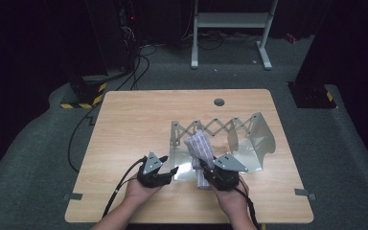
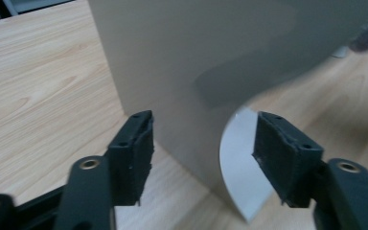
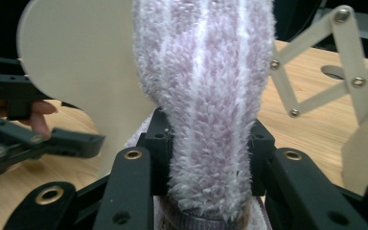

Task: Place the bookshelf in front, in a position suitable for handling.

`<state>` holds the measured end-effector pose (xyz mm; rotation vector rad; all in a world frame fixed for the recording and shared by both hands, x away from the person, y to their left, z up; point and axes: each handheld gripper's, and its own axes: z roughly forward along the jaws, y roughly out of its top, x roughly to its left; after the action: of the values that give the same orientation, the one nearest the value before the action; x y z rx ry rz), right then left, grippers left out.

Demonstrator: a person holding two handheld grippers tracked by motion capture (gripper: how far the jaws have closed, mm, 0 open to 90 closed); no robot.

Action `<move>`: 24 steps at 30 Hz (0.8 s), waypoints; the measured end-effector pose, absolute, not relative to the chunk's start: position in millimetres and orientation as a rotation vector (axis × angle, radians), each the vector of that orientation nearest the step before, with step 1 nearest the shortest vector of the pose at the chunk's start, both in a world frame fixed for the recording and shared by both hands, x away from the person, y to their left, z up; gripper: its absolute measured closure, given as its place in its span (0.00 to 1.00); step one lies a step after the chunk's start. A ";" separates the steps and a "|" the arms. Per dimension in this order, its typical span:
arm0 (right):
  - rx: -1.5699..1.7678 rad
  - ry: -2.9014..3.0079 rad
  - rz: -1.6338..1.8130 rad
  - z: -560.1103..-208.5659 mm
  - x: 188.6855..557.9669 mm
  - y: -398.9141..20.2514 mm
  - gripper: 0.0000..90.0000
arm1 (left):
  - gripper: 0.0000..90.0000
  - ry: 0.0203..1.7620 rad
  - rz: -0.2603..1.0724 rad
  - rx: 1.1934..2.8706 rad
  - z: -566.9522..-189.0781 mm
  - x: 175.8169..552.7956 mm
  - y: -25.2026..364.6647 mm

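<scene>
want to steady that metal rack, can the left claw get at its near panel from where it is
Probably yes. The left claw is open with the near panel straight ahead and its curved edge between the jaws, untouched. The right claw, shut on the fuzzy sock, sits off to the side.

A light wooden table carries a metal scissor-arm rack and a fuzzy sock.
</scene>
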<state>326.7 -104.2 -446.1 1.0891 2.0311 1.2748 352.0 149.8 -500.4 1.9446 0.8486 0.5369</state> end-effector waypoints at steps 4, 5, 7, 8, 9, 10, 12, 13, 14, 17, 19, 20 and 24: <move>1.108 2.030 1.255 -452.8 331.9 -108.3 0.72 | 0.65 0.903 0.591 1.910 -501.2 358.2 146.3; 1.121 2.031 1.252 -455.3 334.2 -110.1 0.72 | 0.72 0.914 0.615 1.907 -501.4 359.9 146.9; 1.127 2.032 1.253 -456.3 335.2 -110.5 0.72 | 0.79 0.948 0.667 1.896 -501.0 362.8 149.5; 1.127 2.032 1.253 -456.6 335.6 -110.5 0.72 | 0.81 0.969 0.680 1.886 -501.1 364.5 151.3; 1.124 2.034 1.252 -456.9 336.0 -110.4 0.72 | 0.84 0.983 0.697 1.883 -501.0 366.5 153.9; 1.122 2.037 1.252 -457.3 336.2 -109.9 0.72 | 0.87 1.001 0.712 1.877 -501.0 368.6 156.8; 1.121 2.040 1.257 -458.1 336.3 -108.6 0.72 | 0.92 1.044 0.732 1.855 -501.3 372.9 163.6; 1.116 2.045 1.258 -458.3 336.3 -107.7 0.72 | 0.95 1.056 0.743 1.849 -501.4 374.7 167.1; 1.111 2.049 1.259 -458.7 335.9 -106.2 0.72 | 0.97 1.066 0.748 1.843 -501.5 376.2 170.3; 1.086 2.068 1.260 -459.3 333.8 -100.2 0.72 | 0.97 1.076 0.752 1.833 -502.0 378.2 175.7; 1.079 2.072 1.259 -459.5 332.7 -97.0 0.72 | 0.97 1.093 0.772 1.821 -502.9 379.5 183.1; 1.071 2.079 1.264 -459.7 332.0 -95.1 0.72 | 0.97 1.093 0.772 1.821 -502.9 379.5 183.1; 1.047 2.094 1.277 -458.6 328.9 -89.7 0.73 | 0.97 1.134 0.786 1.798 -503.1 381.7 199.4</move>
<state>328.9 -89.7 -458.6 1.0473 2.0940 1.2766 381.7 199.4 -503.1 1.7979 1.1336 0.7855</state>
